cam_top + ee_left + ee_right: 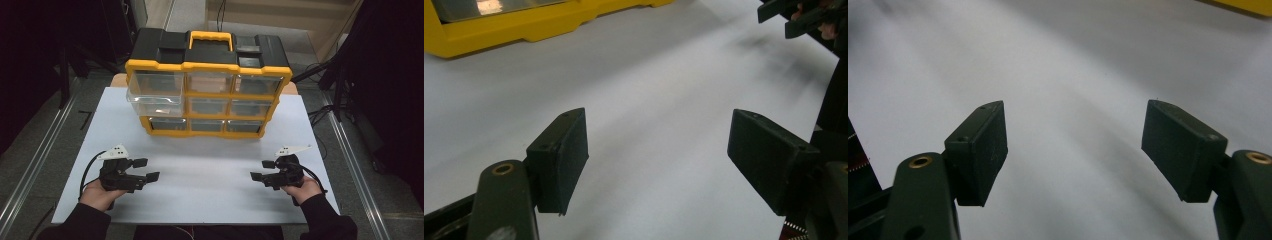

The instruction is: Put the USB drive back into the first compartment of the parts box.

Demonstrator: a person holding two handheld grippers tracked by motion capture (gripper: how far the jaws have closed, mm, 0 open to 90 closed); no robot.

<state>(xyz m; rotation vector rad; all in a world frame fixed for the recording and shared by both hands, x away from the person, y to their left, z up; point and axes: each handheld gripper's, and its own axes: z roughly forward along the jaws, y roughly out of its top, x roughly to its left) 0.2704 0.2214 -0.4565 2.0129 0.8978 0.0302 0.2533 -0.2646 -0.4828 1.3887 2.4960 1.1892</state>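
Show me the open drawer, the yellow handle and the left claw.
Open drawer (154, 93): high view, its clear front wall.
Yellow handle (210, 35): high view, its top bar.
Left claw (146, 169): high view, between its fingertips.

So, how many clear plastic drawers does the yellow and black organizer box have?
9, in three rows of three on the yellow and black organizer box. The top-left clear plastic drawer is pulled out; the other eight sit closed. None seems hidden.

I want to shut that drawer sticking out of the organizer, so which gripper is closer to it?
Left. The left gripper sits almost straight in front of the pulled-out drawer, on the organizer's left side. The right gripper is across the table, far off to the drawer's right.
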